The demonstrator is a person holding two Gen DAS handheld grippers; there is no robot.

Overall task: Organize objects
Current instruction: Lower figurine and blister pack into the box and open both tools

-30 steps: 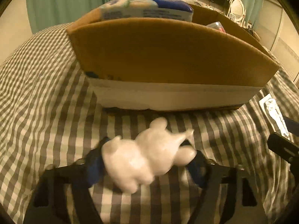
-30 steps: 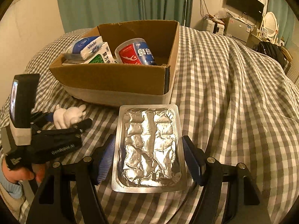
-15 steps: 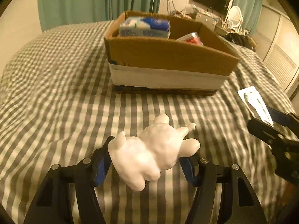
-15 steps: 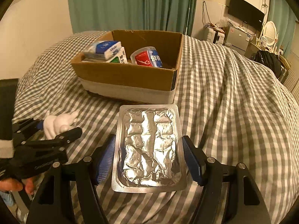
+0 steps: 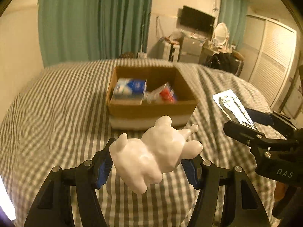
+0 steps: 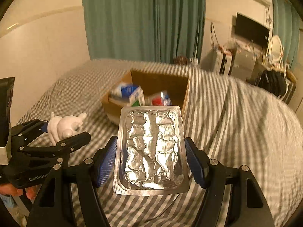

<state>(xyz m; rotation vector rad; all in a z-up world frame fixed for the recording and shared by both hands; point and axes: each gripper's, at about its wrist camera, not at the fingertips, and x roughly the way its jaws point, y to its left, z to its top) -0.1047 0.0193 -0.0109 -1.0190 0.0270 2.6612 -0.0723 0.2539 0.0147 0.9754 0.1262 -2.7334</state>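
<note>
My left gripper (image 5: 147, 162) is shut on a white rabbit-like figurine (image 5: 155, 155), held in the air above the checked bedspread; the same figurine (image 6: 63, 125) shows at the left of the right wrist view. My right gripper (image 6: 151, 158) is shut on a silver foil blister pack (image 6: 151, 149), held flat between its blue pads; that blister pack (image 5: 233, 106) appears at the right of the left wrist view. Ahead of both lies an open cardboard box (image 5: 151, 109) holding a blue-and-white tissue pack (image 5: 130, 90) and a red-and-blue packet (image 5: 166, 94).
The grey-and-white checked bedspread (image 5: 56, 113) covers a bed. Green curtains (image 6: 144, 19) hang behind it. A wall television (image 5: 197, 20), a cluttered dresser with an oval mirror (image 5: 220, 34) and a louvred wardrobe (image 5: 274, 62) stand at the far right. A hand (image 6: 11, 191) holds the left gripper.
Both grippers have risen and drawn back from the box, still holding their objects. The box now looks smaller and lower, and its inside shows from above.
</note>
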